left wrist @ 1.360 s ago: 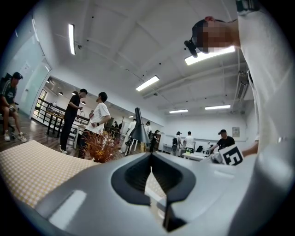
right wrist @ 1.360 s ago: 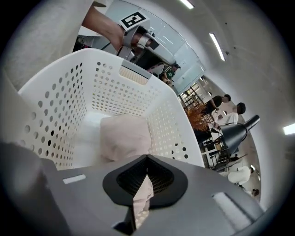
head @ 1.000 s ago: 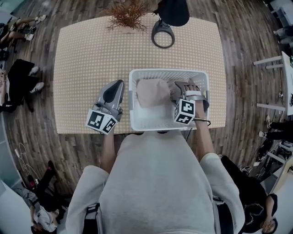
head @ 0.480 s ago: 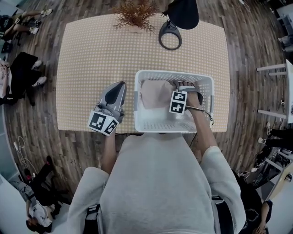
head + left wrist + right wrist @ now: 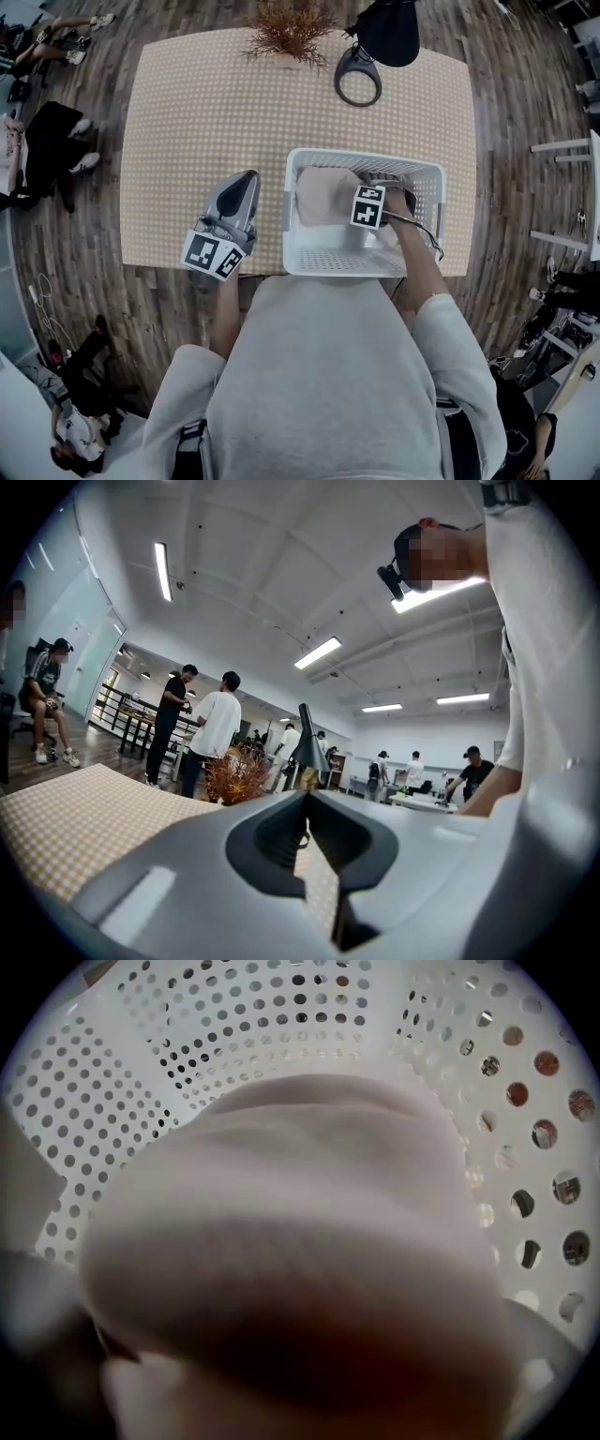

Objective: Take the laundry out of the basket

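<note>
The right tool (image 5: 374, 179), down inside the white basket (image 5: 361, 272) at the counter's (image 5: 206, 122) near edge, is closing its wide jaws around the pink laundry (image 5: 323, 192) there, while the left tool (image 5: 246, 178) stays off to the basket's left, clenched and empty.

Your left claw (image 5: 242, 183) lies on the counter (image 5: 206, 112) just left of the white basket (image 5: 328, 262). Your right claw (image 5: 375, 189) is down inside it, jaws closing with the pink cloth (image 5: 323, 195) between them. A dried plant (image 5: 291, 28) and lamp (image 5: 386, 33) stand at the far edge.
</note>
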The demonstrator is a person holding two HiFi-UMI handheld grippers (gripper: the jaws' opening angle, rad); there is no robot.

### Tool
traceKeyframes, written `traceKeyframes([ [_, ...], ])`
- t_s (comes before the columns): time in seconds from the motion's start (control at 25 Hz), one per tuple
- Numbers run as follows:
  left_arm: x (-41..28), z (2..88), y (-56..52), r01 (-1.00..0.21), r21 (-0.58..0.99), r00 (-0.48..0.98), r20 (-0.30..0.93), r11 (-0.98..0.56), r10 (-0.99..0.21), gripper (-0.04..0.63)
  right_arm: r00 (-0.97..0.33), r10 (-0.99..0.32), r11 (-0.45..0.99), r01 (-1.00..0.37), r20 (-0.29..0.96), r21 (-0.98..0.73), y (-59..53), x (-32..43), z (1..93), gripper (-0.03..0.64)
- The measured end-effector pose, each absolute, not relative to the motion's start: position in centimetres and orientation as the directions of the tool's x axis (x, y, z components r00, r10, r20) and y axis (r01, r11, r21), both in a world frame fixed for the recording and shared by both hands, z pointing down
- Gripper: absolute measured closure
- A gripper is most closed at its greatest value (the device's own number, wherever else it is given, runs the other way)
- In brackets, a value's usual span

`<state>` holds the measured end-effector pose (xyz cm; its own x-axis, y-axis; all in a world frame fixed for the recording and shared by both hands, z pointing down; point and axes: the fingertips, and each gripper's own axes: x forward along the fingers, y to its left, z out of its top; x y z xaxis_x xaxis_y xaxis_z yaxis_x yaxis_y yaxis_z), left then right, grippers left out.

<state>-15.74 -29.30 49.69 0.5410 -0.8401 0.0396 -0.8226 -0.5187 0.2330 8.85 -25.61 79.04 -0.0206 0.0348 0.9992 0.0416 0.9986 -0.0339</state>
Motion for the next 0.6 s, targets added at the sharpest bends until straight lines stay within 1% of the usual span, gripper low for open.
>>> traceKeyframes([
  [0.2, -15.5, 49.2, -29.3, -0.817, 0.228, 0.549, 0.026, -0.530, -0.835, 0.586, -0.016, 0.038, 0.998, 0.044, 0.999, -0.037, -25.3, 8.7, 78.6, 0.133],
  [0.24, -15.5, 49.1, -29.2, -0.817, 0.227, 0.549, 0.025, -0.530, -0.835, 0.586, -0.013, 0.040, 0.998, 0.044, 0.999, -0.039, -25.1, 8.7, 78.4, 0.153],
  [0.32, -15.6, 49.0, -28.8, -0.819, 0.225, 0.547, 0.025, -0.528, -0.837, 0.586, -0.010, 0.044, 0.998, 0.045, 0.999, -0.043, -24.7, 8.8, 78.2, 0.219],
  [0.4, -15.7, 48.8, -28.5, -0.822, 0.224, 0.542, 0.025, -0.524, -0.840, 0.586, -0.009, 0.043, 0.998, 0.047, 0.999, -0.043, -24.3, 8.9, 77.9, 0.259],
  [0.44, -15.8, 48.8, -28.3, -0.824, 0.223, 0.539, 0.024, -0.521, -0.842, 0.586, -0.011, 0.042, 0.998, 0.046, 0.999, -0.042, -24.1, 8.9, 77.8, 0.288],
  [0.52, -16.0, 48.6, -28.1, -0.826, 0.221, 0.536, 0.019, -0.519, -0.844, 0.586, -0.024, 0.033, 0.999, 0.030, 0.999, -0.032, -23.8, 8.8, 77.6, 0.422],
  [0.56, -16.1, 48.5, -28.0, -0.826, 0.220, 0.535, 0.016, -0.519, -0.845, 0.586, -0.031, 0.023, 1.000, 0.017, 0.999, -0.022, -23.8, 8.6, 77.5, 0.473],
  [0.6, -16.2, 48.4, -28.0, -0.826, 0.219, 0.534, 0.013, -0.519, -0.845, 0.586, -0.037, 0.010, 1.000, 0.006, 0.999, -0.010, -23.9, 8.5, 77.5, 0.477],
])
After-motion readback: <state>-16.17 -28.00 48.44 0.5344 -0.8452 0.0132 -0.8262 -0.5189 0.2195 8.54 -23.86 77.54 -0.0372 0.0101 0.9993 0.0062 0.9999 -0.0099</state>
